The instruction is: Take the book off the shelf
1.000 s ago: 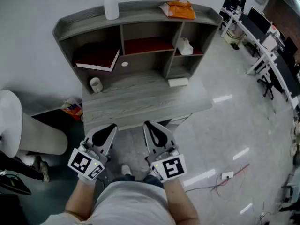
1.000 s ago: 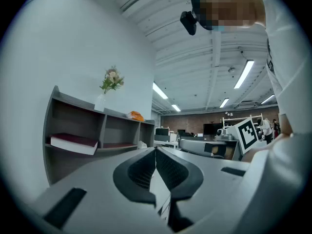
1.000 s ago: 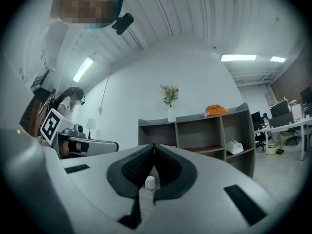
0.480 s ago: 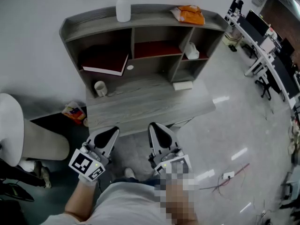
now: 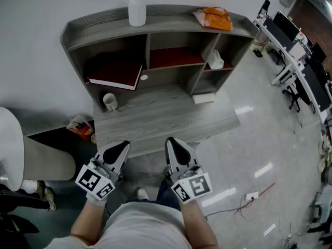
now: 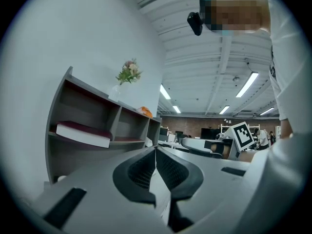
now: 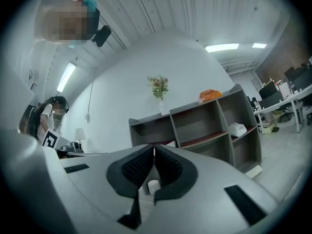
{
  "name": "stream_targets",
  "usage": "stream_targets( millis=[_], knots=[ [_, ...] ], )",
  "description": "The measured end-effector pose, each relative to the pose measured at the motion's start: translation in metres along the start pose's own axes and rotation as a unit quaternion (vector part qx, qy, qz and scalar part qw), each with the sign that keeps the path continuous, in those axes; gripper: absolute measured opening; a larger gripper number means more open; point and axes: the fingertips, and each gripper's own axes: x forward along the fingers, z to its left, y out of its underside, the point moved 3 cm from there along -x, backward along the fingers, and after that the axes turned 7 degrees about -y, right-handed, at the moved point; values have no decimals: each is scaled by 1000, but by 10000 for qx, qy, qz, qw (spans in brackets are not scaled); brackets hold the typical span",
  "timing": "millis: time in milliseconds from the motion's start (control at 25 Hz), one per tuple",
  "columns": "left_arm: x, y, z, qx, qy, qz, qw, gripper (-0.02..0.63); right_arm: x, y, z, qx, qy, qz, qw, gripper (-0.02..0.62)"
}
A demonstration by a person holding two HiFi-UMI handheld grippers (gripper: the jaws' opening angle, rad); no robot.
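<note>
A dark red book with white page edges lies flat in the left compartment of the grey shelf unit on the desk. The left gripper view shows the same book at the left, well beyond the jaws. My left gripper and right gripper hang side by side at the desk's front edge, far short of the shelf. Both point level toward it. The left gripper is shut with nothing in it. So is the right gripper.
A vase of flowers and an orange bag stand on the shelf top. A white cup and a white box sit on the desk. A white chair is at left, cables on the floor at right.
Both grippers have edged forward to the desk's front edge, and the head view has shifted slightly. Their jaws stay shut.
</note>
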Motion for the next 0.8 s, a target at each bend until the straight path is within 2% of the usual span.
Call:
stream_targets(
  millis=[320, 520, 600, 800],
  knots=[
    [54, -4, 16, 11, -499, -19, 9988, 17, 44, -8, -65, 188, -474, 19, 9987, 20],
    [86, -9, 28, -26, -1058, -169, 9942, 17, 73, -17, -105, 279, -871, -11, 9958, 20],
    [98, -9, 33, -181, -1247, -206, 9918, 17, 83, -20, -119, 319, -1043, -12, 9940, 20],
    [118, -13, 44, -926, -1629, -533, 9808, 17, 103, -28, -149, 419, -1476, -31, 9881, 20]
  ],
)
